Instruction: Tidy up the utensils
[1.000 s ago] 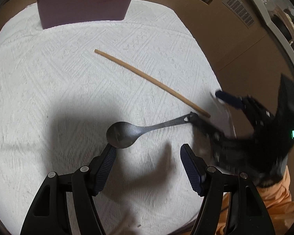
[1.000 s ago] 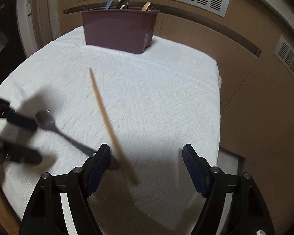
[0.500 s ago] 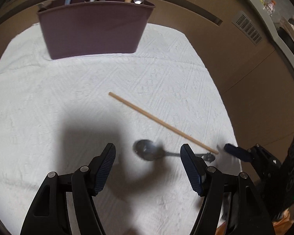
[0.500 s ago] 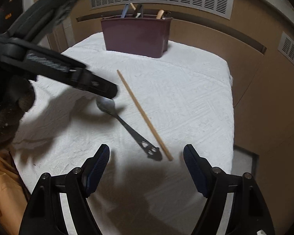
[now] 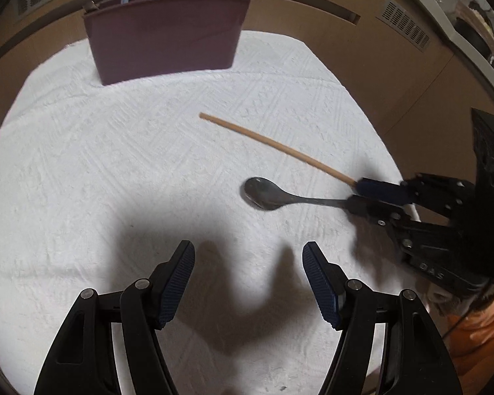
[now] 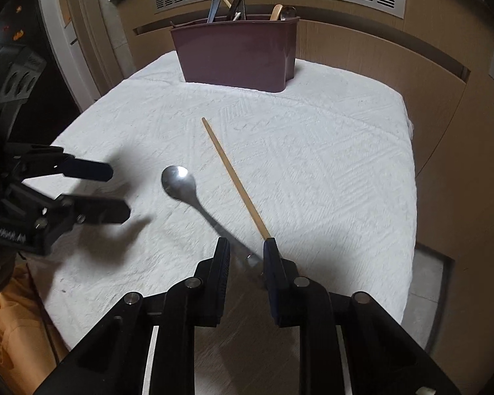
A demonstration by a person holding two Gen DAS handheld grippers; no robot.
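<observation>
A dark metal spoon (image 5: 263,194) (image 6: 178,181) and a single wooden chopstick (image 5: 273,144) (image 6: 233,177) lie side by side on the white textured cloth (image 5: 115,148). My right gripper (image 6: 247,242) (image 5: 354,193) straddles the tip of the spoon's handle. Its jaws are closing, and a gap still shows beside the handle. The chopstick's near end touches the outside of the right finger. My left gripper (image 5: 248,247) (image 6: 118,192) hovers over bare cloth short of the spoon's bowl, jaws closing slightly with nothing between them.
A maroon utensil caddy (image 5: 168,42) (image 6: 237,56) with several utensils sticking out stands at the cloth's far edge, against a wooden wall with vents. The cloth drops off at the right edge (image 6: 408,164). An orange sleeve (image 5: 477,339) shows at the near side.
The right jaws have narrowed sharply around the spoon's handle tip. The left gripper has pulled back from over the spoon's bowl and tilted up, so the caddy is in full view.
</observation>
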